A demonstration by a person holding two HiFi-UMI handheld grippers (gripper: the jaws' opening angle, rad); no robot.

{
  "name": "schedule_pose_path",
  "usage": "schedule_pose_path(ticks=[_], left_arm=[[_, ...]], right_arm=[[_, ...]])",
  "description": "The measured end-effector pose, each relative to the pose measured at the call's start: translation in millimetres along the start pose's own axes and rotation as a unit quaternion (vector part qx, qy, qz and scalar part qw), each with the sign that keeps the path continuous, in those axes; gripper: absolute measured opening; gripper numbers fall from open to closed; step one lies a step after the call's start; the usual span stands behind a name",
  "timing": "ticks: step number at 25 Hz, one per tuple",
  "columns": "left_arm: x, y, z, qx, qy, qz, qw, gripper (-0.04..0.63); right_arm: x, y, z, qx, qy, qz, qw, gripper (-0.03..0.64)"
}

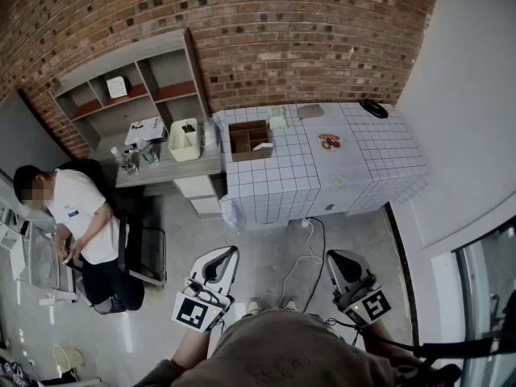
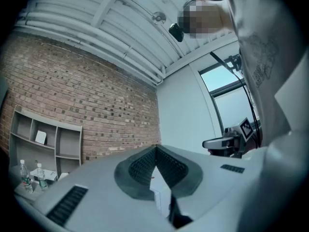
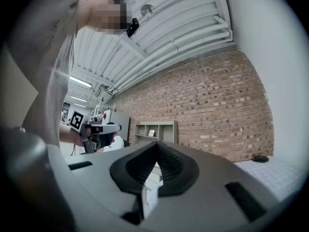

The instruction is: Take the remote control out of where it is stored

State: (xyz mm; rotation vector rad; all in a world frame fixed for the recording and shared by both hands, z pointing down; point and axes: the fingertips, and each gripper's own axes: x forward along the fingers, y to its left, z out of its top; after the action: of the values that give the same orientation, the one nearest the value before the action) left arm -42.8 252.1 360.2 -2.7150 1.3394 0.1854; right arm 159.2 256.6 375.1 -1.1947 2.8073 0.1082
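- Left gripper (image 1: 228, 253): jaws closed, tips meeting, nothing between them. It is held low over the floor (image 1: 266, 248), well apart from the tiled counter (image 1: 363, 164).
- Right gripper (image 1: 337, 258): jaws closed too, and empty. It is level with the left one, a cable (image 1: 300, 266) on the floor between them.
- Brown compartment box (image 1: 239, 156) stands on the counter's left end.
- At this range the remote control cannot be told for certain. A pale item (image 1: 263, 146) lies in the box's front right compartment.
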Motion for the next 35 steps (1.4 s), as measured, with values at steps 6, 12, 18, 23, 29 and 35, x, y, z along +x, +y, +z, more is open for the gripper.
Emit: schedule_pose_path(ticks=[6,12,18,23,29,35], left_arm=[[3,1,0,-0.003,0.000,0.003,1.0000,0.005],[2,1,1,-0.004,-0.002,0.001,1.0000,0.005],[2,3,-3,-0.006,0.006,0.005,1.0000,0.005],[0,6,-6,-0.010,0.012,0.010,0.9998,0.005],[-2,8,-9,-0.018,0.015,0.021,0.9995,0.005],[-1,3,-2,-0.023,0.002,-0.001,0.9997,0.005]], right_arm=[[2,-2,0,0.002,-0.001,0.001,1.000,0.013],[3,-1,-6,0.036,0.004,-0.003,0.999,0.014],[4,-1,-3,0.032,-0.006,0.001,0.999,0.014],[9,1,0,0.025,-0.009,0.004,1.000,0.014],[9,1,-1,0.025,-0.009,0.007,1.000,0.014],[13,0,6,0.021,-0.011,0.001,1.000,0.014]])
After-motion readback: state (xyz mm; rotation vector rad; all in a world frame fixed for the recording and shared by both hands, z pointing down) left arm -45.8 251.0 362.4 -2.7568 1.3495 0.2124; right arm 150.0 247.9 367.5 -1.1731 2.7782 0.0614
